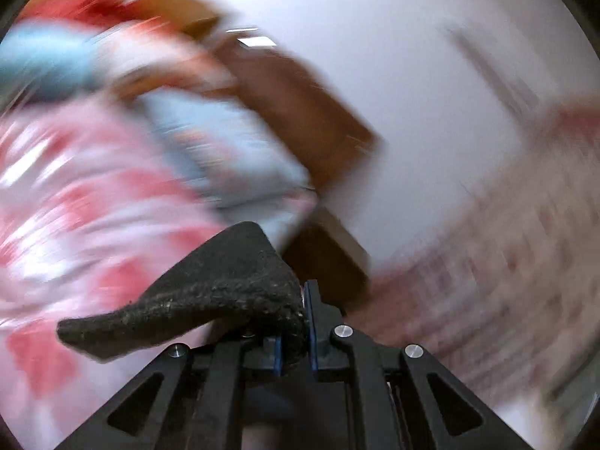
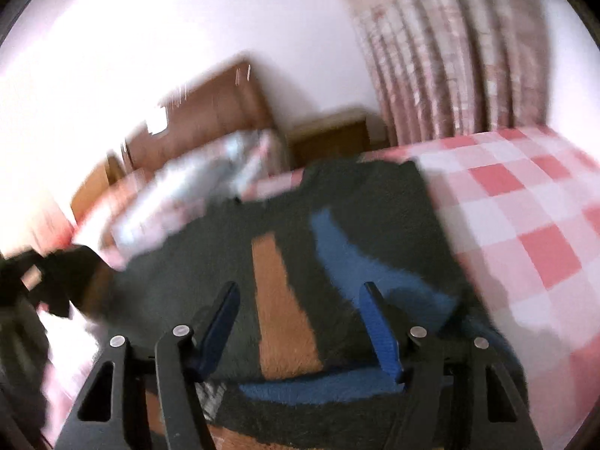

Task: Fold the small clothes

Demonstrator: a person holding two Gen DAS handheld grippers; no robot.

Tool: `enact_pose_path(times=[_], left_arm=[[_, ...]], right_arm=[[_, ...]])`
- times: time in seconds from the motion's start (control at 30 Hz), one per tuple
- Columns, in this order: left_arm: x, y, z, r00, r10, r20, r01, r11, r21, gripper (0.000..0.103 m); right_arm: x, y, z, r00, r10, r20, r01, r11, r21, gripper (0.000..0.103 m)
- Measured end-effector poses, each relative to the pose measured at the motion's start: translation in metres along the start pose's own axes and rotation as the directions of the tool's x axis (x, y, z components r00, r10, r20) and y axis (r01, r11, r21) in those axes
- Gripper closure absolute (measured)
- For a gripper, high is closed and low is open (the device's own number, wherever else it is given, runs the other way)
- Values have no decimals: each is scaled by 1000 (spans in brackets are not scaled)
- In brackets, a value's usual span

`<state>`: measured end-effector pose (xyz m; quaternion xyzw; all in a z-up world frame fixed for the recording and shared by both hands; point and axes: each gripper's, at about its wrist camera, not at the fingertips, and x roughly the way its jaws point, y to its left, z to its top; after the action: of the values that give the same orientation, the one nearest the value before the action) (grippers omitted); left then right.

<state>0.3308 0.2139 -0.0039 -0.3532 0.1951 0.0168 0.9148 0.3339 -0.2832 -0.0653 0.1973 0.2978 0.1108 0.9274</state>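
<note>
A dark knitted garment with an orange stripe and blue patches lies on the red-and-white checked bedcover. My right gripper is open just above it, one finger on each side of the orange stripe. My left gripper is shut on a dark fuzzy corner of the garment, which sticks out to the left over the bedcover. The left wrist view is badly motion-blurred.
A brown wooden headboard and a pale blue patterned pillow stand at the head of the bed. A small wooden cabinet and pink patterned curtains are by the white wall.
</note>
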Motion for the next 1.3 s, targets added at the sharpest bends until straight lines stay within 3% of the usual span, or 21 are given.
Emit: enact_pose_path(times=[0.03,0.1,0.13,0.17,0.2,0.23,0.3,0.33,0.37,0.4,0.47,0.53,0.57,0.63,0.7,0.8,0.9,1.03,1.13,1.23,1.3], left_arm=[[4,-40,-12,998,-48,-29,52,992,118,94],[11,-107,-48,987,-118,-111,148,934,326,94],[18,-143,-80,972,-143,-186,213,871,444,94],[22,-161,-101,961,-147,-235,249,828,502,92],[27,-179,-131,943,-142,-301,296,772,562,91],[37,-193,-167,914,-116,-388,351,706,615,89],[47,-201,-214,874,-35,-485,395,633,666,87],[57,-197,-237,848,23,-530,406,614,677,87],[61,-192,-244,822,51,-567,420,618,665,86],[60,-191,-240,812,30,-583,435,635,639,86],[50,-185,-221,810,-21,-585,443,677,588,82],[39,-182,-199,832,-49,-552,426,695,579,82],[24,-174,-185,855,-80,-513,409,712,570,80],[7,-145,-155,899,-113,-423,349,769,536,72],[0,-106,-129,937,-78,-341,244,844,477,71],[7,-66,-123,931,-28,-364,178,905,387,70],[23,-54,-139,908,10,-419,158,918,364,72],[26,-54,-140,900,9,-436,166,918,361,70],[31,-44,-140,896,-30,-442,184,933,308,70],[31,-37,-138,898,-28,-438,179,935,306,70],[28,-40,-140,909,-29,-415,176,931,320,70]], right_arm=[[-7,-4,0,999,12,40,-13,1000,23,0],[-23,-16,1,990,24,140,-37,996,86,0],[-28,-21,1,985,23,171,-43,992,115,0],[-32,-28,1,980,21,198,-51,988,148,0],[-35,-33,2,976,17,218,-58,982,181,0],[-39,-44,1,970,16,243,-75,969,236,0],[-44,-64,0,964,9,266,-99,939,329,0],[-44,-71,-2,964,4,267,-104,926,362,0],[-43,-79,0,965,0,262,-108,913,394,0],[-42,-83,0,966,-1,259,-108,907,408,0],[-40,-86,1,968,-1,249,-108,899,424,0],[-39,-79,3,970,0,244,-99,913,395,0],[-38,-75,5,971,2,239,-94,923,373,0],[-38,-68,3,972,14,233,-91,942,323,0],[-38,-63,1,975,25,223,-89,955,284,0],[-34,-58,-1,978,36,207,-89,963,255,0],[-31,-54,-3,981,47,188,-90,969,229,0],[-28,-47,-4,985,63,164,-94,977,193,0],[-27,-47,-4,989,64,134,-90,975,202,0],[-33,-54,-8,999,-6,49,-9,956,292,0],[-37,-54,-13,999,-47,-13,49,955,292,0]])
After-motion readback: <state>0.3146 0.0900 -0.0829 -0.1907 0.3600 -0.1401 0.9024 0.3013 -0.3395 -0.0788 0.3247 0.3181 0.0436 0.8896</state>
